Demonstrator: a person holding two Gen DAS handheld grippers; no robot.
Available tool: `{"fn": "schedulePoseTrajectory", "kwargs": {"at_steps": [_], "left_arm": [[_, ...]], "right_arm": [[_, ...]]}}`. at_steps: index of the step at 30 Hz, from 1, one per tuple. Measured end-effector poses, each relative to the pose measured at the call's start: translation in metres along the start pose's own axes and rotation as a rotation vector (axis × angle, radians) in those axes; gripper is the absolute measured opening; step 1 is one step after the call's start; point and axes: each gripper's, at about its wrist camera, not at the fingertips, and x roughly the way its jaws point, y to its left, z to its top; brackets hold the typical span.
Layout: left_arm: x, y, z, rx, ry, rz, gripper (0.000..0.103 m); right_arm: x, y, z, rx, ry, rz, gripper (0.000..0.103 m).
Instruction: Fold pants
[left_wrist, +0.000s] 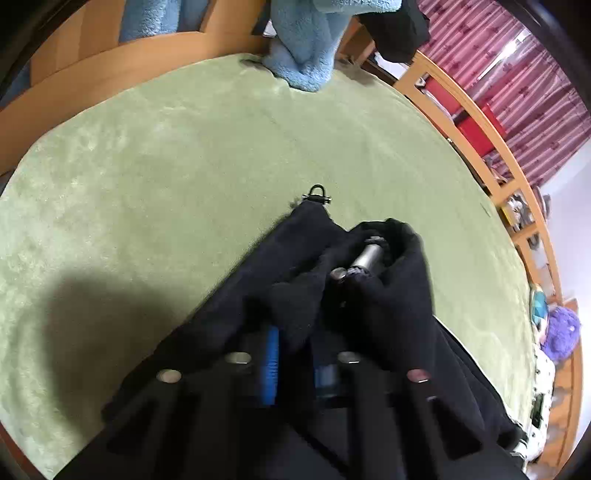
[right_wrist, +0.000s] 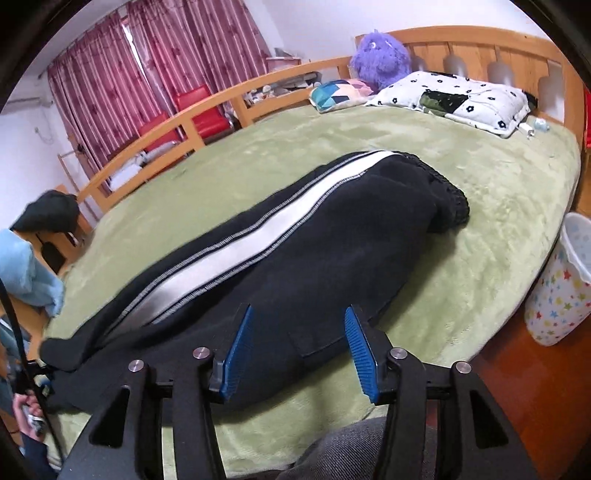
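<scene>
Now the left tongs (left_wrist: 291, 354) are clamped on the black pants (right_wrist: 332, 229); the right tongs (right_wrist: 299, 347) stand apart above them. Carry the gripped end over evenly, aligning edges on the bed (right_wrist: 498, 177).

Soft daylight comes through the striped curtains (right_wrist: 110, 85) — even, not harsh. My shadow pools dark on the green blanket (left_wrist: 184, 155). Fisheye bends the edges, and the near cloth smears — motion blur.

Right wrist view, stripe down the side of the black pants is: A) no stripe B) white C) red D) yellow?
B: the black pants on the green blanket carry a broad white stripe edged with grey stitching along the leg.
</scene>
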Motion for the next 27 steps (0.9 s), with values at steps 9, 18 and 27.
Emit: {"fn": "schedulePoseTrajectory", "kwargs": {"at_steps": [9, 18, 27], "left_arm": [[-0.070, 0.055, -0.033, -0.024, -0.021, -0.084, 0.008], [-0.080, 0.049, -0.046, 0.018, -0.008, -0.009, 0.046], [-0.062, -0.015, -0.005, 0.132, -0.049, -0.015, 0.059]], "right_arm": [[0.008, 0.007, -0.004, -0.047, 0.025, 0.002, 0.050], [0.016, 0.004, -0.003, -0.064, 0.069, 0.041, 0.050], [0.024, -0.019, 0.000, 0.059, 0.104, 0.106, 0.051]]}}
